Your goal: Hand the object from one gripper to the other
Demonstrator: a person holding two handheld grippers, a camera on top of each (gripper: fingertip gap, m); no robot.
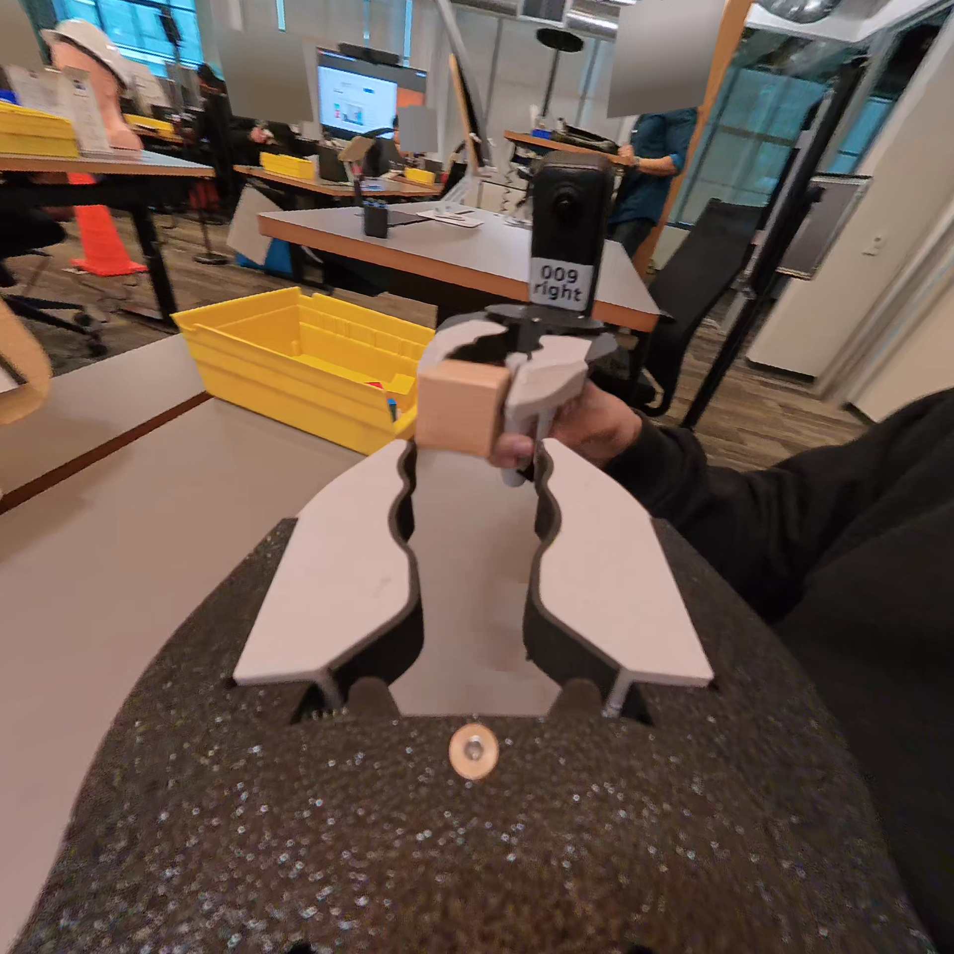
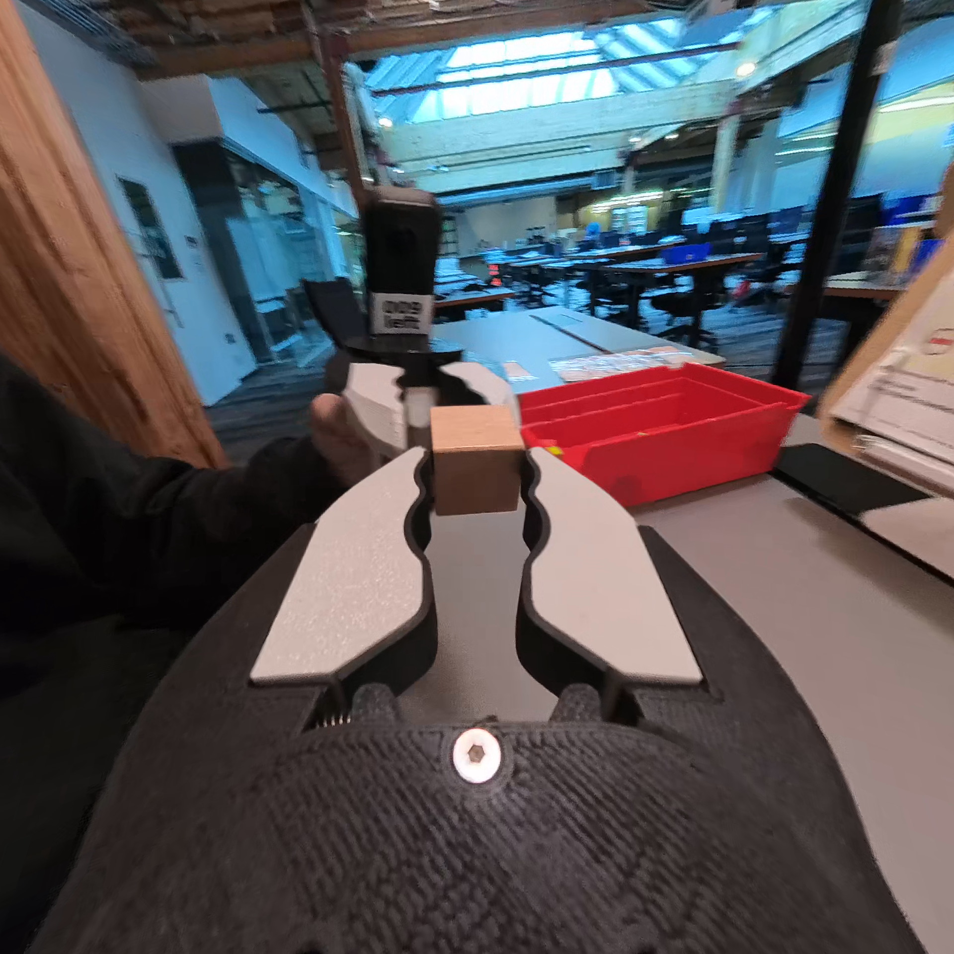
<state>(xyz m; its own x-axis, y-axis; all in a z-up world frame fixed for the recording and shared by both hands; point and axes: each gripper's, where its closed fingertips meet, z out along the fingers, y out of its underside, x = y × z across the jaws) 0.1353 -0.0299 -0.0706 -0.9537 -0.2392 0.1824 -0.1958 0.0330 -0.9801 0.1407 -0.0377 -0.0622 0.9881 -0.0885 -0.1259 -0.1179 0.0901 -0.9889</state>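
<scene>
A pale grey bench [image 1: 129, 516] carries the work, its top bare in front of both tools, in a large open workshop with rows of desks, office chairs, an orange cone [image 1: 103, 237] on the wood-look floor and skylights overhead. A yellow bin [image 1: 289, 382] stands on the far left of the bench in the left wrist view; a red bin [image 2: 671, 439] with dividers stands on the far right in the right wrist view, with a cardboard box [image 2: 888, 371] beside it at the right edge. The wooden block [image 2: 475, 475] is held in the air above the bench, between the two tools, which face each other. It is nearly a cube, so no long axis can be told; its faces sit square to the fingers, top face level. It is plain light wood, smooth, with sharp edges and no marks. The right tool [image 2: 475, 480] is closed part-way on the block, both dark pads pressing its left and right faces near the fingertips. The left tool [image 1: 472, 464] stands open a little wider than the block, its fingertips just near and below the block in its own view, gripping nothing. A hand [image 1: 583, 428] in a black sleeve holds the right tool.
</scene>
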